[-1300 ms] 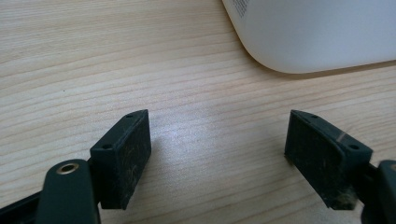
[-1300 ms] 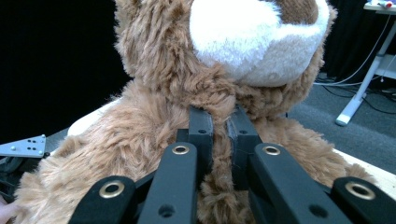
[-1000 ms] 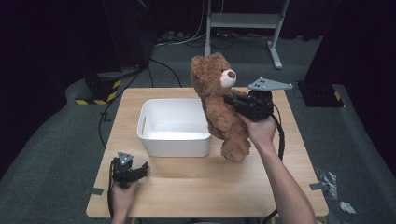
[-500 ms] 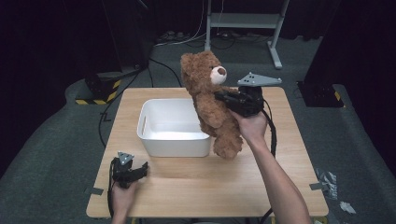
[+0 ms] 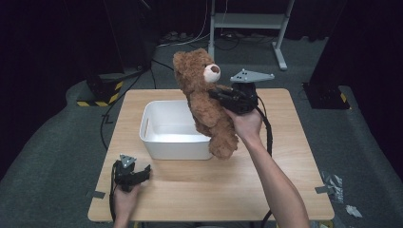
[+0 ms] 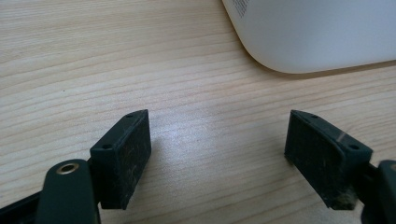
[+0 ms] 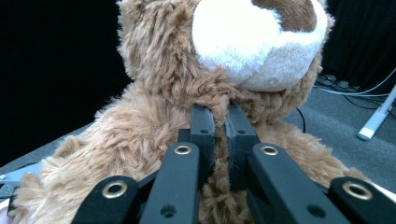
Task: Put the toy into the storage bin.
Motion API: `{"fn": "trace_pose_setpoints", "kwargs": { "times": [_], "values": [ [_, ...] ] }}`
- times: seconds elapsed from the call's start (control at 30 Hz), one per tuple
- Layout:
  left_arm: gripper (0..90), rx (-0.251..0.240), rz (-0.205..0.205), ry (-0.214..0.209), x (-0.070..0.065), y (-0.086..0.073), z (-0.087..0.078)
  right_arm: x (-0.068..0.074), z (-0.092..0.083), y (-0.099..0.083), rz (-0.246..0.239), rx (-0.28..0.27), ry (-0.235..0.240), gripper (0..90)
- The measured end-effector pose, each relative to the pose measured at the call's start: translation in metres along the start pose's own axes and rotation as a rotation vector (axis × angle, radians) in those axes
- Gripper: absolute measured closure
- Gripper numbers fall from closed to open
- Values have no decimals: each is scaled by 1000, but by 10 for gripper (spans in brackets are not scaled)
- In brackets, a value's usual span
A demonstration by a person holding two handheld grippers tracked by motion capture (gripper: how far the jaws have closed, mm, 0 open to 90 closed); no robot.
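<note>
Right tool (image 5: 222, 96) stays clamped on a pinch of fur below the chin of the fluffy brown teddy bear (image 5: 205, 102), and within the last second it has carried the bear leftward, so the toy now hangs over the right rim of the white rectangular plastic tub (image 5: 157, 142). Lowering into the tub looks next. Left tool (image 5: 138, 172) rests on the wooden bench (image 5: 285, 156), jaws apart, empty.
</note>
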State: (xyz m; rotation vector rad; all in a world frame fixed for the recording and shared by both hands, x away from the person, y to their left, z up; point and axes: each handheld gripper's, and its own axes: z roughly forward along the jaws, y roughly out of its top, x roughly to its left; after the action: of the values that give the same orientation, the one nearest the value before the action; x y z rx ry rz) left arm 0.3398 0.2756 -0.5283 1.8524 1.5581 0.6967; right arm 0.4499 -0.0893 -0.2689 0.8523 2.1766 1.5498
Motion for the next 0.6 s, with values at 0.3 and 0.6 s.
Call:
{"fn": "trace_pose_setpoints", "kwargs": {
  "times": [0.3, 0.6],
  "values": [
    [224, 0, -1, -2, 0, 0, 0, 8, 17, 6, -15, 18, 2, 867],
    [224, 0, -1, -1, 0, 0, 0, 12, 33, 5, -15, 33, 7, 874]
  ]
}}
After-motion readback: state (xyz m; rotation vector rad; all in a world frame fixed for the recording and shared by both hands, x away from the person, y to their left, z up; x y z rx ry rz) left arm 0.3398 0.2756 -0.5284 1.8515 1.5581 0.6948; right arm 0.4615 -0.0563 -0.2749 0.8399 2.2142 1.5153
